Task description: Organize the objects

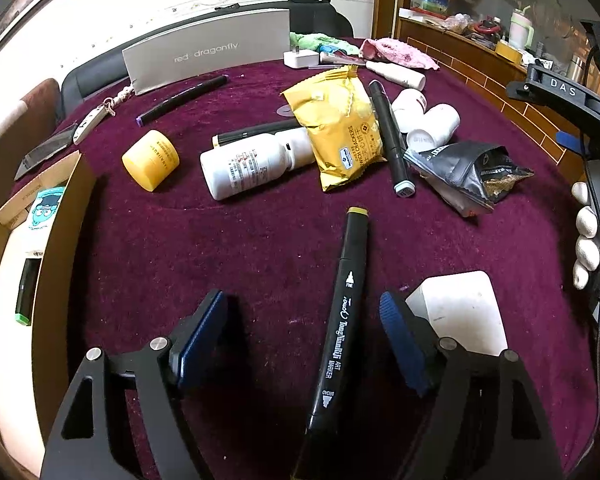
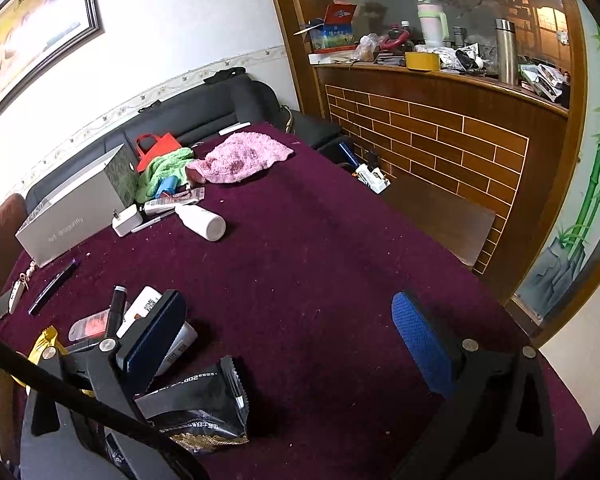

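Sorting is barely under way: the cardboard box (image 1: 66,200) at the left edge holds only a teal cartoon packet (image 1: 44,210) and a green-capped marker (image 1: 25,294), while most of the clutter lies loose on the purple cloth (image 1: 240,248).

Left gripper (image 1: 304,340) is spread wide, nothing pinched, with a black marker (image 1: 340,316) lying on the cloth between its blue pads, touching neither. You can read "TongYanRiJi ART MARKER", "FINE" and "BROAD" along the barrel.

Right gripper (image 2: 284,344) hangs wide apart and empty over bare cloth at the right, a black foil pouch (image 2: 204,412) just beside its left finger.

Waiting further out: a yellow jar (image 1: 151,159), a white pill bottle (image 1: 248,166), a yellow wrapper (image 1: 340,120) marked "CRACKERS", another marker (image 1: 388,136) and two small white bottles (image 1: 428,120). At the far side stands a grey box (image 1: 208,56) printed "red dragonfly". "DAS" shows on the right gripper's body in the left view. My read: nearly everything remains to be boxed.
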